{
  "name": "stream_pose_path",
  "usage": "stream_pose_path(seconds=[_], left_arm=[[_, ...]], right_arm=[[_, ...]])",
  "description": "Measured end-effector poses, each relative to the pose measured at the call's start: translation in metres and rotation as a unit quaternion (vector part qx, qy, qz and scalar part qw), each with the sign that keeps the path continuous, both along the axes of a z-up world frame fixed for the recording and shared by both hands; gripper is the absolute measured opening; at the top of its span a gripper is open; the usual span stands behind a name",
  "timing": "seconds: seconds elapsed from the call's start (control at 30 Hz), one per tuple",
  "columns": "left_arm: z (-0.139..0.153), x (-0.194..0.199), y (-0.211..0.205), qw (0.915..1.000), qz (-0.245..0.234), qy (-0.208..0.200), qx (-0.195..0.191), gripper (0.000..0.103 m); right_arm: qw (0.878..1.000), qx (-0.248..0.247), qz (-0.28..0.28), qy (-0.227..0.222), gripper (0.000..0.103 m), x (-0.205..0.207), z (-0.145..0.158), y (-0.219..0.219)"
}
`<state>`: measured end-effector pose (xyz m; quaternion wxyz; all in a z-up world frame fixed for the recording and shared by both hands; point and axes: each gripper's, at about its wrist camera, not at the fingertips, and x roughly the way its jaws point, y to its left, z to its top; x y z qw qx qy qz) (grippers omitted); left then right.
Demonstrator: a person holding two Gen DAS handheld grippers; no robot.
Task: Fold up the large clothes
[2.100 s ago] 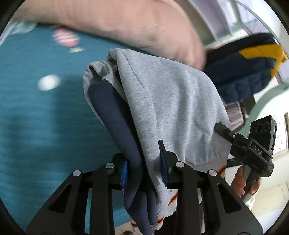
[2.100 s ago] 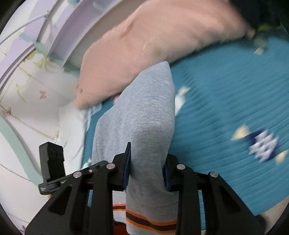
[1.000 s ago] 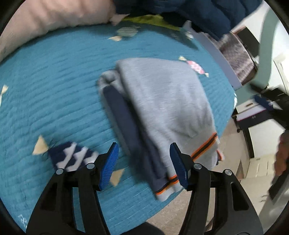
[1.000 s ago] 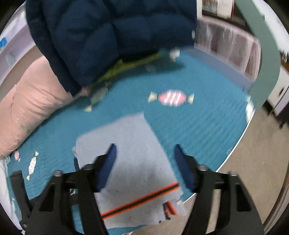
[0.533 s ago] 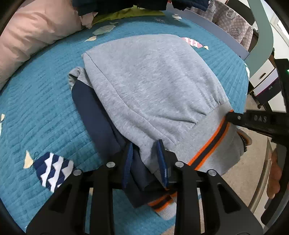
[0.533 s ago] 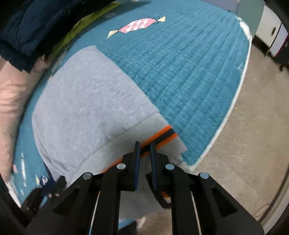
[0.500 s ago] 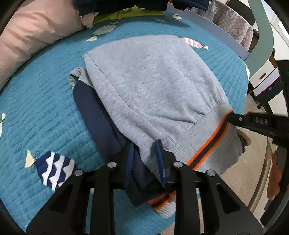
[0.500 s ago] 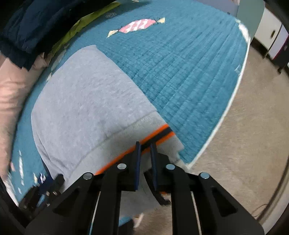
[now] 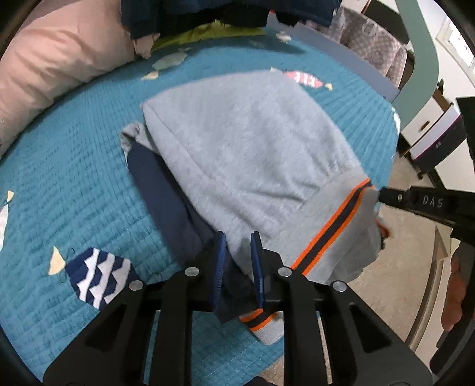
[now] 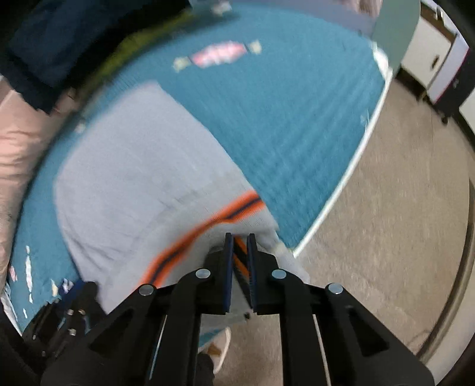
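Observation:
A folded grey sweatshirt (image 9: pixel 237 142) (image 10: pixel 142 166) lies on the teal bedspread (image 9: pixel 59 166), its orange-and-navy striped hem (image 9: pixel 335 225) at the bed's near edge. A navy layer (image 9: pixel 160 184) sticks out along its left side. My left gripper (image 9: pixel 238 237) is closing on the left part of the near edge, with grey and navy cloth pinched between its blue pads. My right gripper (image 10: pixel 240 237) is shut on the striped hem (image 10: pixel 225 213) at the right corner. Its tip (image 9: pixel 383 196) also shows in the left wrist view, touching that corner.
A pink pillow (image 9: pixel 50 59) and a dark navy jacket (image 9: pixel 207 12) lie at the far side of the bed. The bed's edge (image 10: pixel 341 184) drops to a beige floor (image 10: pixel 386 237). White cabinets (image 10: pixel 430 50) stand at the right. A person's hand (image 9: pixel 454 297) holds the right gripper.
A second ago both grippers hung open above the lying sweatshirt. Both have since come down and closed on its near hem, the left one tightening a little more.

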<state>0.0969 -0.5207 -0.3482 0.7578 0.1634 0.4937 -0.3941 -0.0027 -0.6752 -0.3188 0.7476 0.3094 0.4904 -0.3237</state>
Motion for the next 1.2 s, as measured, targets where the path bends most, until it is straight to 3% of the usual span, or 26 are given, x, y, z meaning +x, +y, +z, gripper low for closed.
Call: stream_pose_path(seconds=[0.1,0.23,0.3,0.33,0.37,0.4,0.43,0.53,0.67,0.87,1.2], left_arm=[[0.013,-0.001,0.002,0.9999,0.003,-0.009,-0.010,0.017],[0.041,-0.011,0.022,0.9988,0.004,-0.046,-0.015,0.018],[0.058,-0.014,0.039,0.9985,0.015,-0.048,-0.019,0.019],[0.067,-0.016,0.049,0.9983,0.022,-0.051,-0.018,0.024],[0.076,-0.018,0.058,0.9978,0.030,-0.057,-0.016,0.043],[0.089,-0.022,0.073,0.9968,0.039,-0.068,-0.019,0.059],[0.103,-0.027,0.089,0.9951,0.045,-0.084,-0.027,0.061],[0.136,-0.042,0.132,0.9908,0.055,-0.122,-0.022,0.076],[0.181,-0.067,0.203,0.9851,0.073,-0.152,-0.034,0.085],[0.241,-0.116,0.299,0.9747,0.099,-0.189,-0.066,0.090],[0.300,-0.174,0.378,0.9599,0.110,-0.227,-0.122,0.093]], right_arm=[[0.999,0.017,0.014,-0.049,0.009,0.005,0.012,0.005],[0.995,-0.023,0.038,-0.089,0.013,0.007,0.045,0.040],[0.992,-0.037,0.043,-0.111,0.033,-0.001,0.065,0.065],[0.990,-0.041,0.040,-0.128,0.060,-0.008,0.078,0.079],[0.988,-0.052,0.032,-0.141,0.079,-0.013,0.089,0.092],[0.987,-0.064,0.026,-0.148,0.082,-0.022,0.096,0.102],[0.985,-0.082,0.021,-0.152,0.085,-0.028,0.108,0.116],[0.978,-0.142,0.016,-0.152,0.088,-0.048,0.145,0.169],[0.969,-0.204,0.020,-0.140,0.095,-0.075,0.180,0.233],[0.944,-0.303,0.021,-0.131,0.095,-0.117,0.226,0.318],[0.923,-0.344,0.006,-0.173,0.095,-0.173,0.269,0.387]])
